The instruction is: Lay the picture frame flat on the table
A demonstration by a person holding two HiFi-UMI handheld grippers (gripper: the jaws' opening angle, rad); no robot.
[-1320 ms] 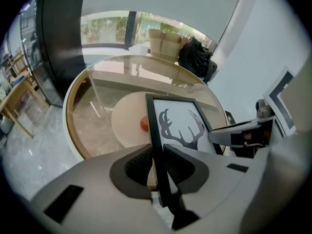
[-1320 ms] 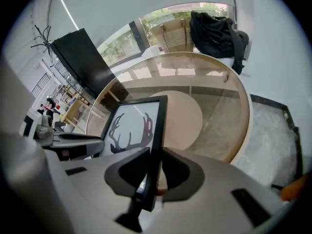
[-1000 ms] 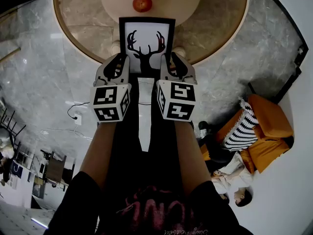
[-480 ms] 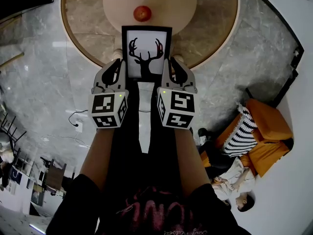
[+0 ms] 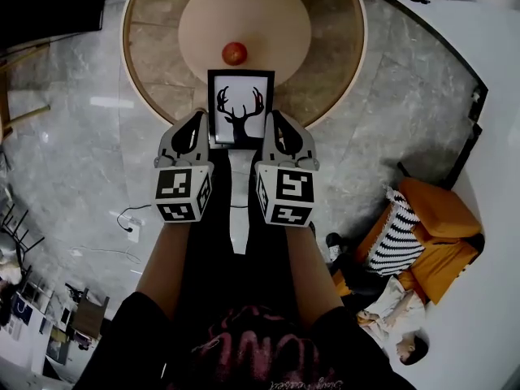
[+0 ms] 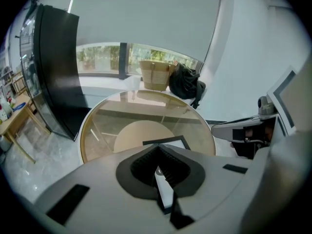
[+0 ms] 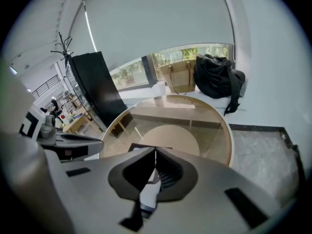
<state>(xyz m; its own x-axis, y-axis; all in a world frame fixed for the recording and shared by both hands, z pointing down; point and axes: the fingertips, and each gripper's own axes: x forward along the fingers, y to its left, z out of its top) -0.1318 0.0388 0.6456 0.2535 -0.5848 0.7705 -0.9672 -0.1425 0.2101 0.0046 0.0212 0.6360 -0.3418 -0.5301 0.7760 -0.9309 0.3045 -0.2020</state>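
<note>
The picture frame (image 5: 240, 108), black-edged with a deer silhouette on white, is held between both grippers over the near rim of the round glass table (image 5: 158, 47). My left gripper (image 5: 196, 130) is shut on its left edge and my right gripper (image 5: 275, 130) on its right edge. In the left gripper view the jaws (image 6: 157, 169) pinch the frame's edge, and the frame's far end (image 6: 168, 142) shows above them. The right gripper view shows the same: the gripper (image 7: 155, 165) is shut on the frame (image 7: 146, 195).
A red apple (image 5: 235, 53) lies on the table's beige centre disc just beyond the frame. An orange armchair (image 5: 443, 218) with a striped cushion (image 5: 398, 218) stands on the marble floor at right. A basket (image 6: 157, 74) and a black bag (image 7: 217, 77) sit beyond the table.
Both grippers have carried the frame forward and down towards the table. The frame looks smaller and sits closer to the apple. The grip on both edges is unchanged.
</note>
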